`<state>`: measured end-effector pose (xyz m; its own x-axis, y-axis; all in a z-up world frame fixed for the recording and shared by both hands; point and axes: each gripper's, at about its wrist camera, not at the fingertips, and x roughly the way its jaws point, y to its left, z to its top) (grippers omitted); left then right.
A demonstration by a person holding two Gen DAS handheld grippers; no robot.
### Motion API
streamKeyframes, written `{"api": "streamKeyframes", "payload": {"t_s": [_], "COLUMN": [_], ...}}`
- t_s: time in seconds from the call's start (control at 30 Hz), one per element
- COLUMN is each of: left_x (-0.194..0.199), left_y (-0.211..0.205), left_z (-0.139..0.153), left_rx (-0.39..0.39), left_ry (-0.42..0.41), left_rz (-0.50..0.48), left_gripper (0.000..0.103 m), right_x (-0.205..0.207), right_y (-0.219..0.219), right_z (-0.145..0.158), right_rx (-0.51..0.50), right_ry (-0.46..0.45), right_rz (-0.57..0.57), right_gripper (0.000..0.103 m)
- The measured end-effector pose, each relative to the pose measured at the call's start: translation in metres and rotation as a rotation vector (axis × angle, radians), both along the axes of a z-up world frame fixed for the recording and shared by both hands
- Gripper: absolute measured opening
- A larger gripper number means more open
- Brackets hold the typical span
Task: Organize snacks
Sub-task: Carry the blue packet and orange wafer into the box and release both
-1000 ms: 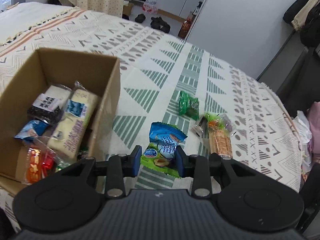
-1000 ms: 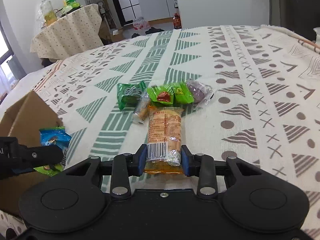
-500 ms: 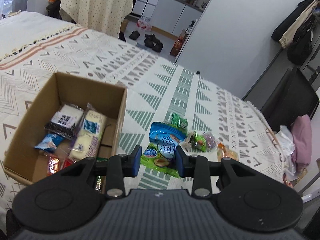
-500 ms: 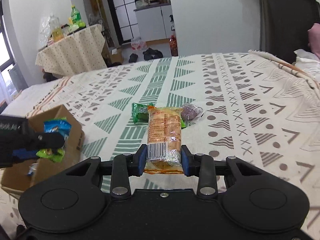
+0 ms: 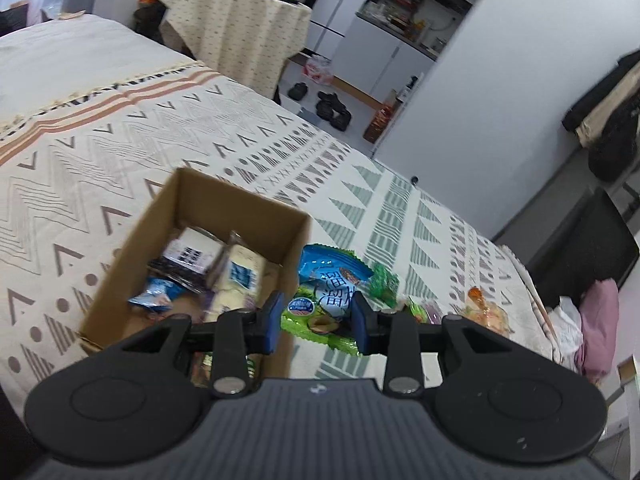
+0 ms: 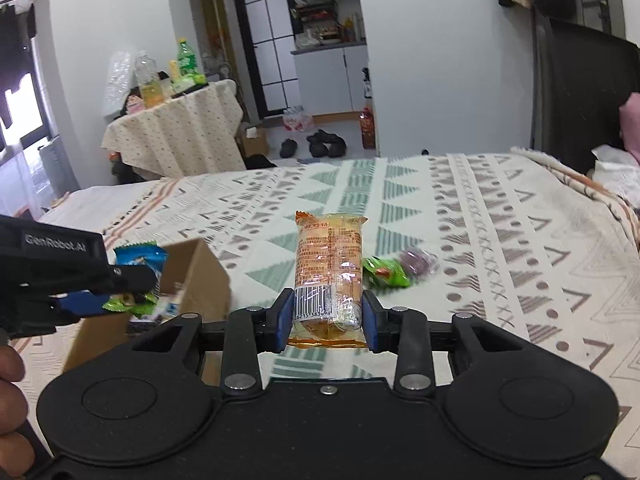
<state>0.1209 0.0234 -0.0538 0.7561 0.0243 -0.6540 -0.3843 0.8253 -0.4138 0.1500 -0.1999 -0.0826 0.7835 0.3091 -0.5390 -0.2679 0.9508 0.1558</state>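
Over the bedspread [image 6: 500, 216]: both packets carried clear of the cloth, higher than a second ago.
Left gripper [image 5: 316, 316]: clamped on blue-green packet [image 5: 328, 284], beside the cardboard box [image 5: 236, 204] rim.
Right gripper [image 6: 326, 320]: clamped on orange cracker pack [image 6: 330, 264].
Left behind: green sweets [image 6: 386, 272], purple sweet [image 6: 418, 262].
Meaning: drop into box likely next.

Small lived-in home, studio flat: bed [image 6: 500, 216] under patterned spread, cloth-draped side table [image 6: 176, 136] with drink bottles, shoes [image 6: 316, 146] on floor, kitchen cabinets [image 6: 332, 76] beyond, coats [image 5: 608, 120] hanging.
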Motion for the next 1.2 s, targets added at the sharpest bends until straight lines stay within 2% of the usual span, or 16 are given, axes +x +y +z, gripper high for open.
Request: {"api": "streamKeyframes", "payload": {"t_s": [0.13, 0.33, 0.73, 0.9, 1.2], "left_x": [-0.002, -0.004, -0.007, -0.006, -0.007], "left_y": [0.016, 0.040, 0.070, 0.083, 0.092], "left_z": [0.000, -0.011, -0.026, -0.031, -0.029], "left_rx": [0.003, -0.034, -0.066, -0.087, -0.097], "left_ry": [0.013, 0.053, 0.110, 0.133, 0.120], "left_rz": [0.049, 0.114, 0.205, 0.237, 0.275], "left_gripper": [0.034, 0.034, 0.035, 0.051, 0.069], "right_x": [-0.005, -0.009, -0.006, -0.004, 0.002], "right_y": [0.012, 0.031, 0.070, 0.087, 0.112], "right_z": [0.011, 0.022, 0.023, 0.019, 0.010], "right_rx": [0.009, 0.018, 0.025, 0.036, 0.070], "right_ry": [-0.014, -0.031, -0.010, 0.007, 0.057], "right_rz": [0.022, 0.051, 0.106, 0.125, 0.160], "right_gripper": [0.034, 0.034, 0.034, 0.034, 0.034]}}
